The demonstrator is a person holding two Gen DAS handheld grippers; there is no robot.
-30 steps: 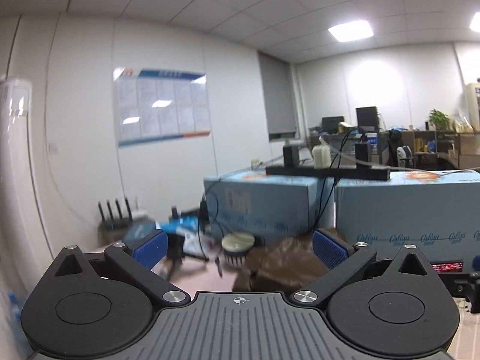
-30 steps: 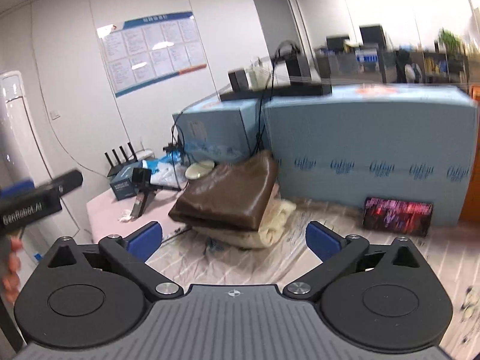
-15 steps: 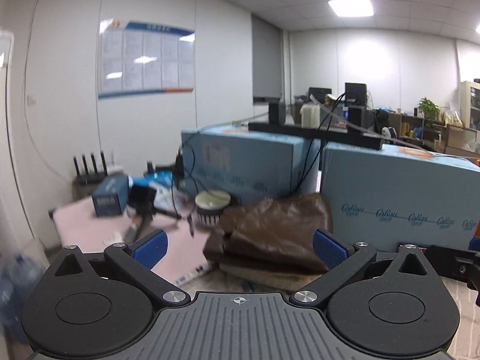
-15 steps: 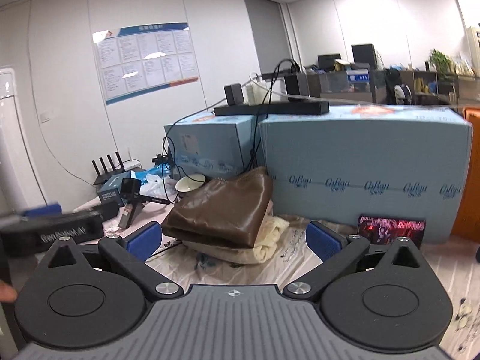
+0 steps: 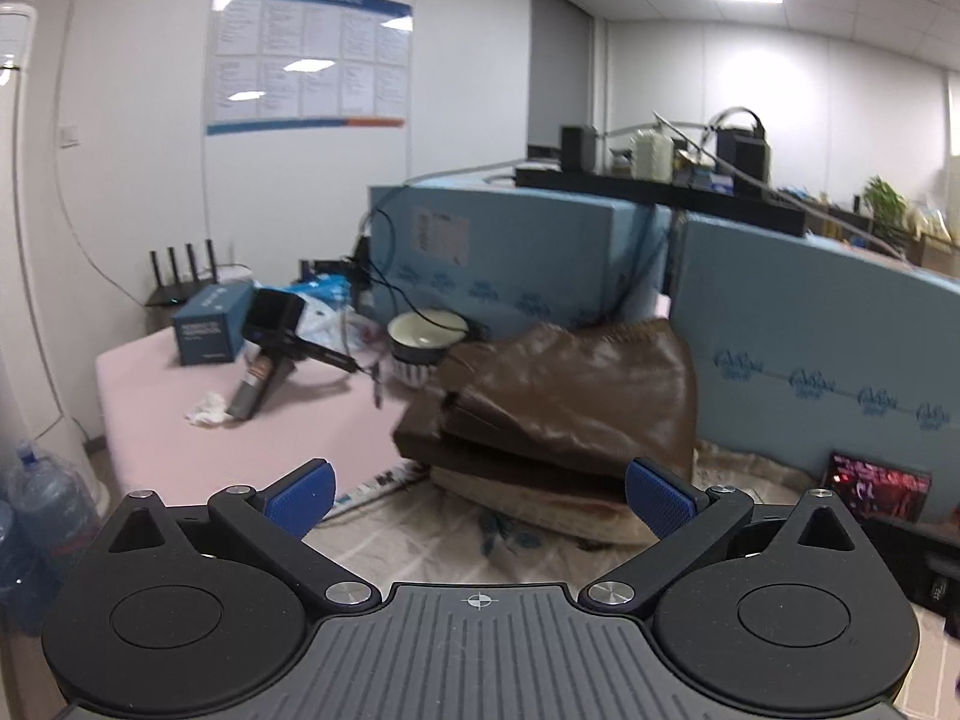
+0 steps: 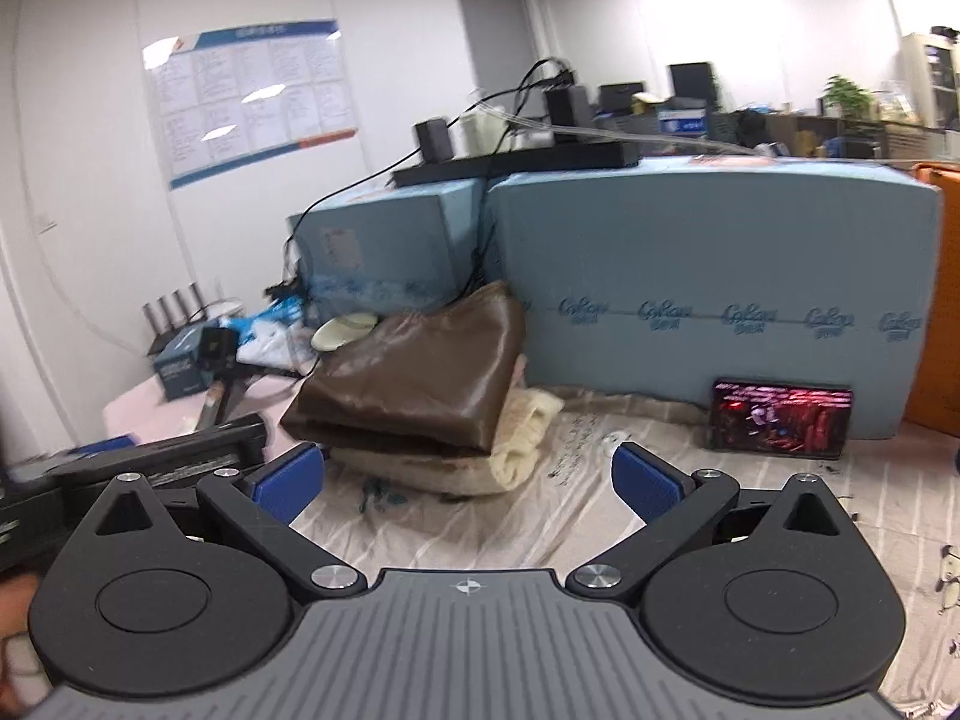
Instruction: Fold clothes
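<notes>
A folded shiny brown garment [image 5: 576,396] lies on top of a folded cream garment [image 5: 540,510], stacked on a patterned cloth on the table. The stack also shows in the right wrist view, brown garment [image 6: 420,384] over cream garment [image 6: 522,438]. My left gripper [image 5: 480,501] is open and empty, held above the table in front of the stack. My right gripper [image 6: 468,480] is open and empty, also short of the stack. The left gripper's body shows at the left edge of the right wrist view [image 6: 150,462].
Big blue foam boxes [image 5: 810,354] stand behind the stack. A phone with a lit screen [image 6: 780,420] leans against them. On the pink table part [image 5: 180,408] lie a small camera on a handle [image 5: 270,348], a blue box [image 5: 213,330], a bowl [image 5: 427,330] and cables.
Both gripper views have tilted downward and drawn a little nearer the stack, showing more of the table. Both grippers stay open and empty.
</notes>
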